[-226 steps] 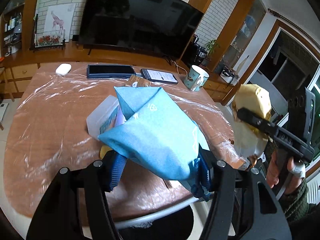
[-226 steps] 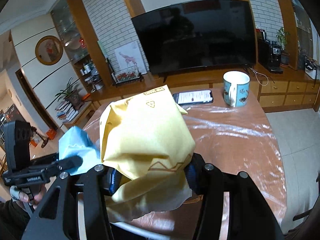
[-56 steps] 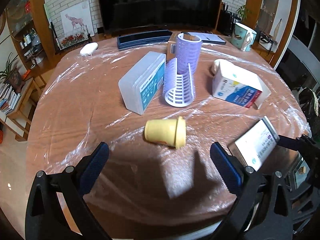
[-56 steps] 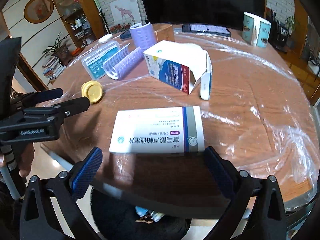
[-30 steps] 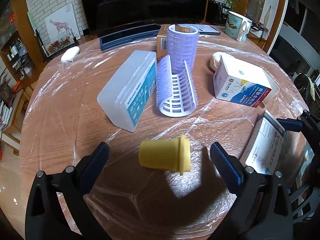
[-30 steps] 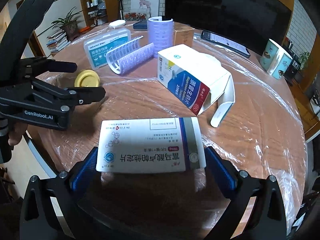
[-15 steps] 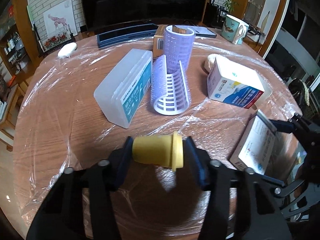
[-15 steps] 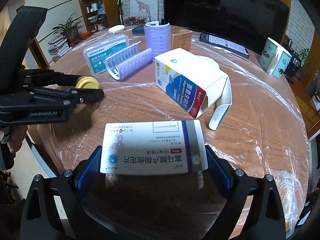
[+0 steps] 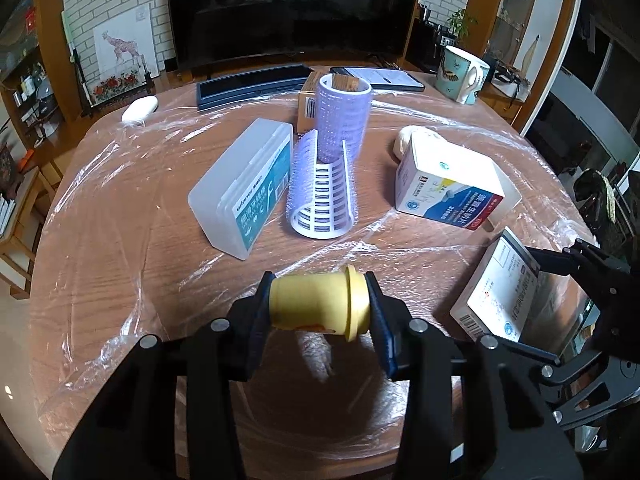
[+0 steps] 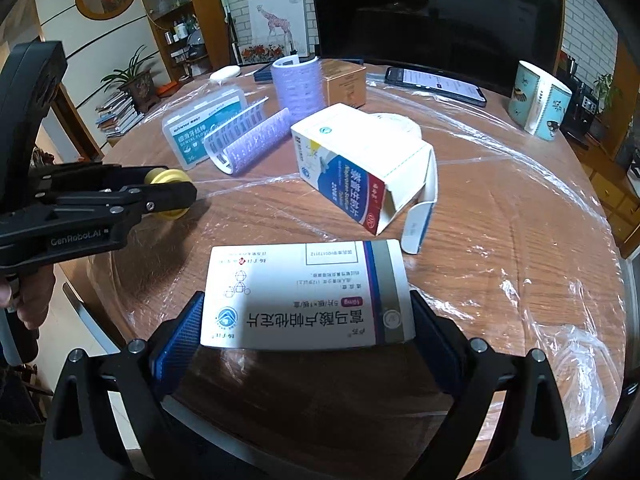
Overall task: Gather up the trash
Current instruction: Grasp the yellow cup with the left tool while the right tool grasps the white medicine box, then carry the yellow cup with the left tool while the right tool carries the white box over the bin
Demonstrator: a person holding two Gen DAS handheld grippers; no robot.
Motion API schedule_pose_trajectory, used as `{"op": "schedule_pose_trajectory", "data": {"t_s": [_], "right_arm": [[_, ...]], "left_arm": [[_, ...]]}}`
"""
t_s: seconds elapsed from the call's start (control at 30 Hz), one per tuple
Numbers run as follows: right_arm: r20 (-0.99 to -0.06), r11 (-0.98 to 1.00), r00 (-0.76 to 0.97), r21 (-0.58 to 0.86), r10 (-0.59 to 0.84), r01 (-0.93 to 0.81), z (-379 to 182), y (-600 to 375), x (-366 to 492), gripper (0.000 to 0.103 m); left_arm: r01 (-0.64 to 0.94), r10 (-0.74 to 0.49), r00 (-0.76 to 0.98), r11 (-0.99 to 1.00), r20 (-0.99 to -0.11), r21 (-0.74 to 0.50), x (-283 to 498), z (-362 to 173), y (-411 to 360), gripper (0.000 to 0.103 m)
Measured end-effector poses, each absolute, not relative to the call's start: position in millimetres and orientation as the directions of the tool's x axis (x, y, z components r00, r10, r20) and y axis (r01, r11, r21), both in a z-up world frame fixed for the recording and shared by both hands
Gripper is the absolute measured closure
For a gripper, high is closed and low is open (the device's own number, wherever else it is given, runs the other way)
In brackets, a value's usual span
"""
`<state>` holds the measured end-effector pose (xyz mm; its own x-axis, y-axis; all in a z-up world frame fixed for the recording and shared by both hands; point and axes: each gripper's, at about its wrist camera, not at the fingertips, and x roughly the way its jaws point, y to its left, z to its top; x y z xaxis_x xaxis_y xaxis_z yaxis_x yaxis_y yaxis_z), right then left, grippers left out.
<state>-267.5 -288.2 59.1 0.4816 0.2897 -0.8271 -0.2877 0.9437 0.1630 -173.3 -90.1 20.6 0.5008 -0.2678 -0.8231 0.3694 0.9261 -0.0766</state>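
Floss case (image 9: 243, 190) left of roller (image 9: 326, 196), open carton (image 9: 448, 188) right, mug (image 9: 460, 74) behind.

Two wrist fisheyes, both close over the near table edge, angled down toward the TV wall.
Left view sits left of the right view; both share the round table (image 9: 100, 208) (image 10: 500, 240), open white carton (image 9: 448, 188) (image 10: 352, 164), lilac rollers, mug.

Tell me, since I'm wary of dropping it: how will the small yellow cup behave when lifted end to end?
The yellow cup lies on its side, clamped end to end in the left hand-held gripper, whose jaws are closing. It looks thin-walled and light, so it may crush. Being round, it would probably roll if released on the plastic-wrapped table.
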Motion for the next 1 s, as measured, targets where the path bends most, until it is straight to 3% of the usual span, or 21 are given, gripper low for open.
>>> {"op": "schedule_pose_trajectory", "data": {"t_s": [1.0], "right_arm": [[-0.779, 0.931, 0.519, 0.233, 0.351, -0.280, 91.5, -315.8, -298.2, 0.009]], "left_arm": [[0.383, -0.293, 0.544, 0.921, -0.786, -0.079, -227.3, 49.0, -105.4, 0.058]]}}
